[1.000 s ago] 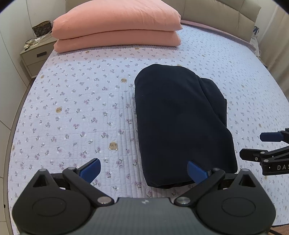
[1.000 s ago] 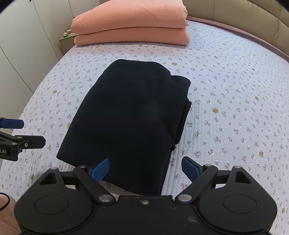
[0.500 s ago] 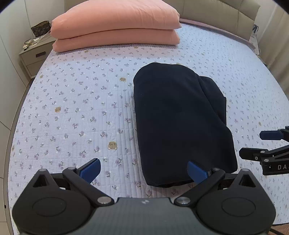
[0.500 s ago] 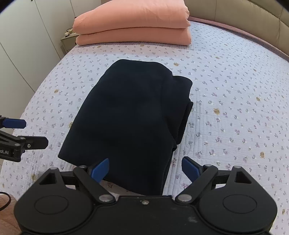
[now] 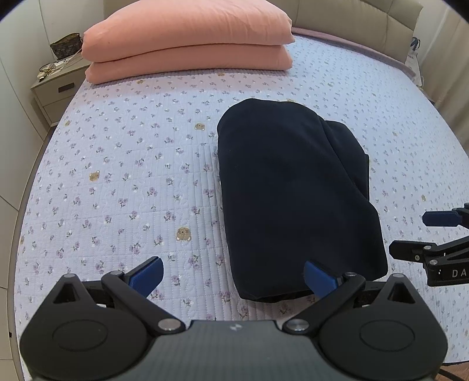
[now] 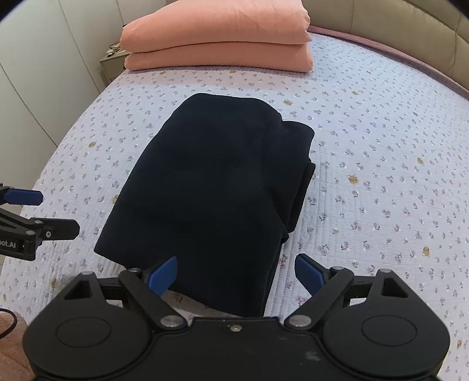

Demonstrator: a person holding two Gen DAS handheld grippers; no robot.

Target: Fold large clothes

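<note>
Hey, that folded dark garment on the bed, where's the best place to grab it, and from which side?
Probably the near short edge of the dark garment, approached from the foot of the bed: it faces both open grippers, left gripper and right gripper. Its right side shows loose stacked layers.

A pale lilac quilted bedspread (image 5: 132, 164), printed with small purple flowers and scattered tan bear faces, is seen beneath a plain dark navy folded garment (image 5: 287, 187). Two stacked pillows (image 5: 187, 44) are coloured salmon pink. Both grippers are black with blue pads (image 5: 146, 274), and the headboard (image 6: 395, 23) is beige.
</note>
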